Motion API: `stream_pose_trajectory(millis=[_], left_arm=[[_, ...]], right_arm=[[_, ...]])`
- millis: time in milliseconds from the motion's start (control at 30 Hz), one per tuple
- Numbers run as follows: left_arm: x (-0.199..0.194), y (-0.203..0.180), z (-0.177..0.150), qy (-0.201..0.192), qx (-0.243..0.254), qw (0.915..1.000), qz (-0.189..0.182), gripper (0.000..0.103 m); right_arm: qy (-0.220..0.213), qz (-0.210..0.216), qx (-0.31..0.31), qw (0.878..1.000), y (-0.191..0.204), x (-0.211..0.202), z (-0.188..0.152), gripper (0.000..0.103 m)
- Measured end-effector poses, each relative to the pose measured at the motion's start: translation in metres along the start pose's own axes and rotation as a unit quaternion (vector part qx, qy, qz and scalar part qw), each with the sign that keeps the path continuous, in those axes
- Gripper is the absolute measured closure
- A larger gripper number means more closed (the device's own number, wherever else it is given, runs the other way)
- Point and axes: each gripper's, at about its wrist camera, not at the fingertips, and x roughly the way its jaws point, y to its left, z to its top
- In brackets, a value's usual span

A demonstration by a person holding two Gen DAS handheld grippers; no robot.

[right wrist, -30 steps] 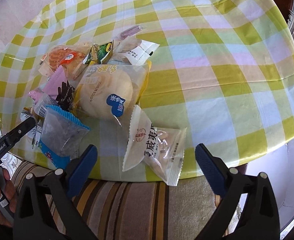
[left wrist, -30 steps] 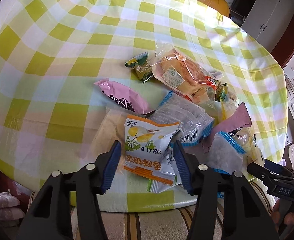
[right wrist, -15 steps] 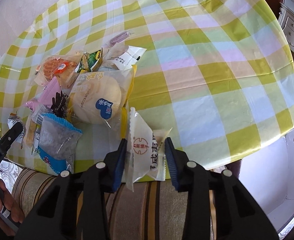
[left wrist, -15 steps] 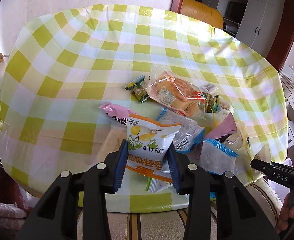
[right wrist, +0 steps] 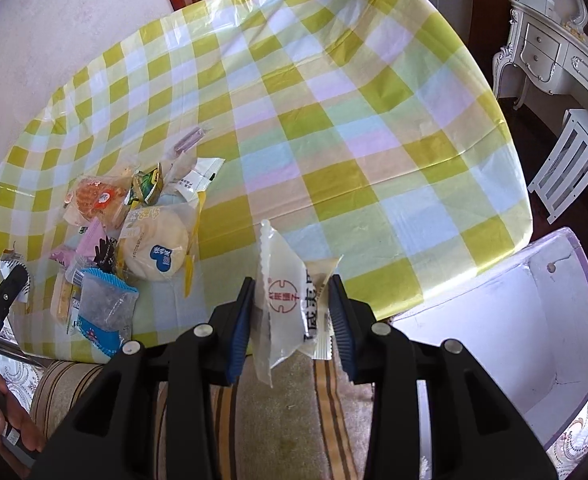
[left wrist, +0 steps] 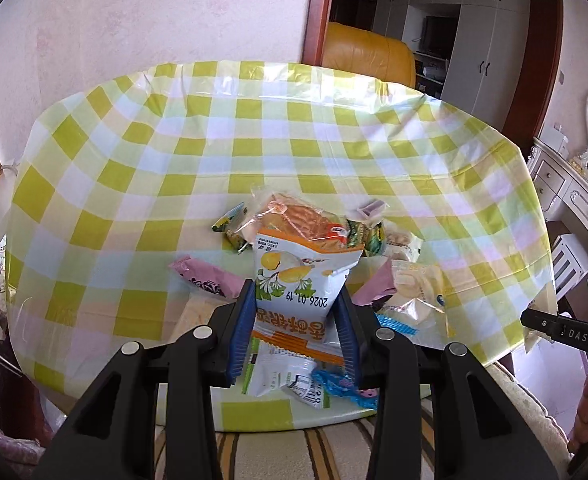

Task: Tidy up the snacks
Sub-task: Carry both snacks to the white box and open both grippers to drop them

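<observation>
My left gripper (left wrist: 294, 320) is shut on a white and orange snack packet with lemon pictures (left wrist: 298, 280) and holds it upright above the near table edge. My right gripper (right wrist: 290, 312) is shut on a white translucent pastry packet with a red seal (right wrist: 286, 300), lifted over the table's front edge. A pile of snack packets lies on the checked tablecloth: a round bun (right wrist: 154, 248), an orange pastry (right wrist: 94, 196), a pink packet (left wrist: 210, 280), a blue-edged packet (right wrist: 102, 312).
The table (right wrist: 334, 120) carries a yellow-green checked cloth. A striped cushion (right wrist: 254, 400) lies below the front edge. A white box (right wrist: 514, 320) stands to the right. An orange chair (left wrist: 366, 52) stands behind the table.
Both grippers closed on their packets and lifted them off the table, pulling back and up. The views now look across the table from higher.
</observation>
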Motion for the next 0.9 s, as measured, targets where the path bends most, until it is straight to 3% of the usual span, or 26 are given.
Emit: stream_pose_trajectory(millis=[200,367,633,767,900], left_arm=[[-0.001,-0.069,0.005,0.014,0.046,0.9949,-0.089,0.065],[0.002,-0.137,-0.007,0.045,0.099,0.9801,-0.166,0.065],[0.023,-0.224,-0.04,0.137,0.154,0.9427,-0.262,0.065],[0.036,-0.255,-0.054,0.19,0.156,0.9171,-0.314,0.065],[0.048,-0.278,-0.067,0.223,0.167,0.9038,-0.325,0.065]], right_arm=[[-0.014,-0.029,0.033,0.999,-0.044,-0.017,-0.002,0.066],[-0.006,-0.064,0.065,0.996,-0.088,-0.018,-0.014,0.066],[0.003,-0.115,0.11,0.987,-0.149,-0.019,-0.042,0.066],[0.006,-0.144,0.124,0.982,-0.174,-0.021,-0.055,0.066],[0.015,-0.163,0.135,0.977,-0.195,-0.017,-0.066,0.065]])
